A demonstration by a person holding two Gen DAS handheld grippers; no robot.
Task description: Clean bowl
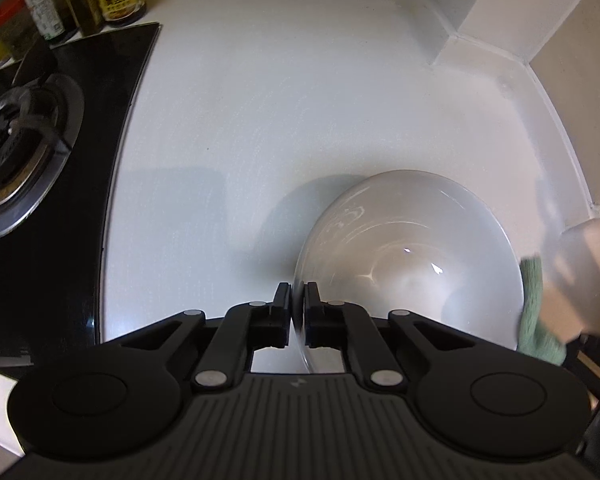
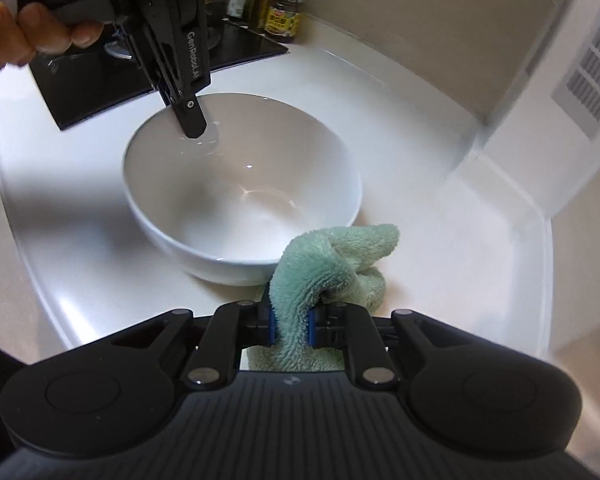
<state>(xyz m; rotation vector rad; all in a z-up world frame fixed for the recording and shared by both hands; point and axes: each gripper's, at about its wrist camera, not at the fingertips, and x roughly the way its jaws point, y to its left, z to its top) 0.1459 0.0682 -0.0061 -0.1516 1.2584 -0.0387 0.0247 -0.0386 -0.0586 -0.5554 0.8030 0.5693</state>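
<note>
Left wrist view: the left hand-held gripper point(image 1: 298, 304) is clamped tight on the rim of the white bowl point(image 1: 412, 264), one finger inside, one outside. The bowl sits on the white desk point(image 1: 240, 120) around 4 o'clock, with the stove burner point(image 1: 16, 148) off at 9 o'clock.

Right wrist view: the right hand-held gripper point(image 2: 292, 326) is pinched nearly closed on a green cloth point(image 2: 324, 264), which bunches up just beside the bowl's near wall. The bowl is dead centre, and the left one grips its rim at 11 o'clock.
</note>
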